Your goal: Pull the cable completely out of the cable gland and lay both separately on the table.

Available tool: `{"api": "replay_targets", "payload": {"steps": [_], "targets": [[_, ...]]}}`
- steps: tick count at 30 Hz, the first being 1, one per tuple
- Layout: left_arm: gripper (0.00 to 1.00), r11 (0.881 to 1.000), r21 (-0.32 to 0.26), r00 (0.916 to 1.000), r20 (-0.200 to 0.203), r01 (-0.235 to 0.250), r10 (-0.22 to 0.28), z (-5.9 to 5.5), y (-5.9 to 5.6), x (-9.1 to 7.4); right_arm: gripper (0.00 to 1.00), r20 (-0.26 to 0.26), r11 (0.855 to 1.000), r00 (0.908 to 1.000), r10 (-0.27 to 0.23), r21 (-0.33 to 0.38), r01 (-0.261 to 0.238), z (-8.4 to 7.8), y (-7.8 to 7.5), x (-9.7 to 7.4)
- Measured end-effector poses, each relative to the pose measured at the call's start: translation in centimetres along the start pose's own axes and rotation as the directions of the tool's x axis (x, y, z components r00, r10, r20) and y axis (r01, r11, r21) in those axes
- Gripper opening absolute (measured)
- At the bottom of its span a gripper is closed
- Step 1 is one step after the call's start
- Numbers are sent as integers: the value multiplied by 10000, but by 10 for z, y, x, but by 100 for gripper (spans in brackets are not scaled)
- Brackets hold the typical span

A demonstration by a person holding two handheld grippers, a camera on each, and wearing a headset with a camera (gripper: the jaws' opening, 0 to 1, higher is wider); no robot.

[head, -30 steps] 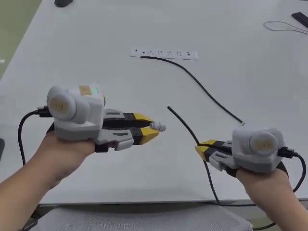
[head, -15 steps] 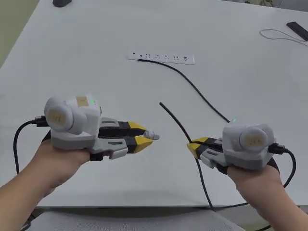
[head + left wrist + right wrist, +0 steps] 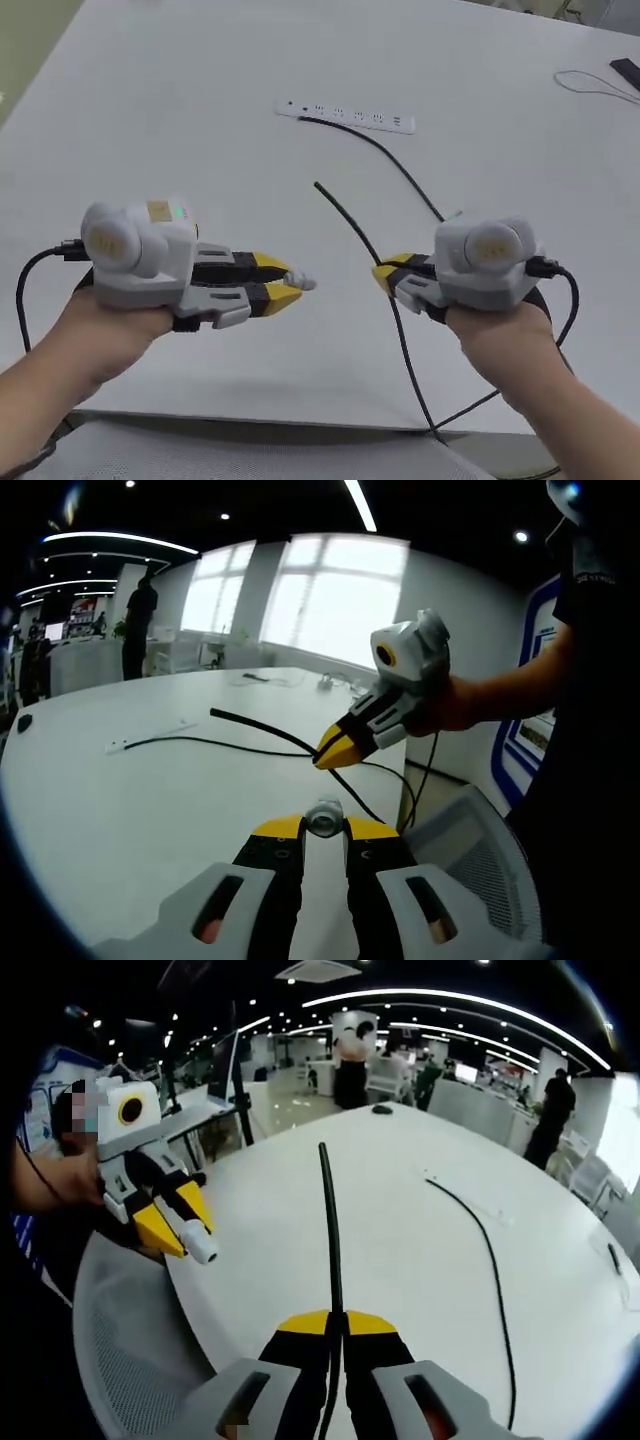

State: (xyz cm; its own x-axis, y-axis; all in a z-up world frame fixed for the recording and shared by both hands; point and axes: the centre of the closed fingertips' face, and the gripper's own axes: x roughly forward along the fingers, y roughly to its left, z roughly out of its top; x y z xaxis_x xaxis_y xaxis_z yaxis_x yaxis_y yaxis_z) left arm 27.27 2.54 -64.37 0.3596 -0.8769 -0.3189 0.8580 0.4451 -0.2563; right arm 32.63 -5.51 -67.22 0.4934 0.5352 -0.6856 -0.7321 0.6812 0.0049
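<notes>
Desk (image 3: 200,100), white and wide, takes up most of the head view. A power strip (image 3: 347,115) lies on it at upper centre, and the black cord (image 3: 400,175) of the strip runs down toward the right.

The cable (image 3: 350,215), black and thin, rises at a slant in the centre of the frame. Its free end points to the upper left and its long part hangs off the lower edge of the desk. The right tool (image 3: 382,276) is closed on this cable, just below the free stretch. The left tool (image 3: 288,282), at centre left, pinches the cable gland (image 3: 323,817) between its tips, with the jaws almost together. The gland is apart from the cable, so the pulling seems done, but both are above the desk and not yet laid down.

I judge the cable to be light and rather stiff, because its free end keeps straight in the air; a hold near that end gives good control. The gland is small, round and probably smooth. It may slip or roll, so it is best held across its body and set down gently.
</notes>
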Motion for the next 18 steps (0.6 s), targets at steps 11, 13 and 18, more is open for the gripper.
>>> {"api": "replay_targets", "payload": {"steps": [11, 13, 18], "targets": [[15, 9995, -282, 9998, -96, -169, 166, -24, 10, -7, 0, -284, 9973, 9994, 201, -707, -220, 16, 2, 27], [15, 9993, -315, 9997, -115, -208, 205, -29, 13, -8, 0, -346, 9963, 9991, 241, -819, -269, 18, 3, 33], [15, 9991, -352, 9995, -205, -252, 245, -41, 18, -11, 0, -463, 9944, 9985, 290, -1006, -335, 24, 4, 47]]}}
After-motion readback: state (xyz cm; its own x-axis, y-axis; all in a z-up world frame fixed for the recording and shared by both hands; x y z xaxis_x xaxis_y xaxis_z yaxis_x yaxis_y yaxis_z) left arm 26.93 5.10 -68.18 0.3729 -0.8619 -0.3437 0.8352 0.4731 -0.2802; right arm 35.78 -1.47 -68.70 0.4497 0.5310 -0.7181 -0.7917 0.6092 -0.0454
